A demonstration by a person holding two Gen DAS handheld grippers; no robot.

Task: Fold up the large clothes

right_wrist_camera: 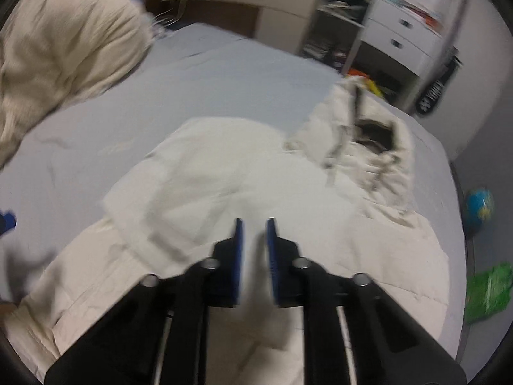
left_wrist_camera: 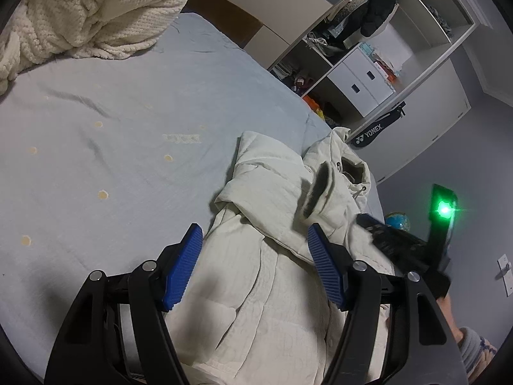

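Left gripper (left_wrist_camera: 255, 263): jaws apart, empty, over white hooded jacket (left_wrist_camera: 272, 256). Jacket's long axis runs toward bed's (left_wrist_camera: 96, 102) far-right corner. Right gripper (right_wrist_camera: 255, 243): nearly closed, empty, above jacket's middle.

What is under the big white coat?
The white coat lies on the light blue bedsheet, which shows bare all around it. A sleeve is folded across its top. Whatever might be beneath the coat itself is covered.
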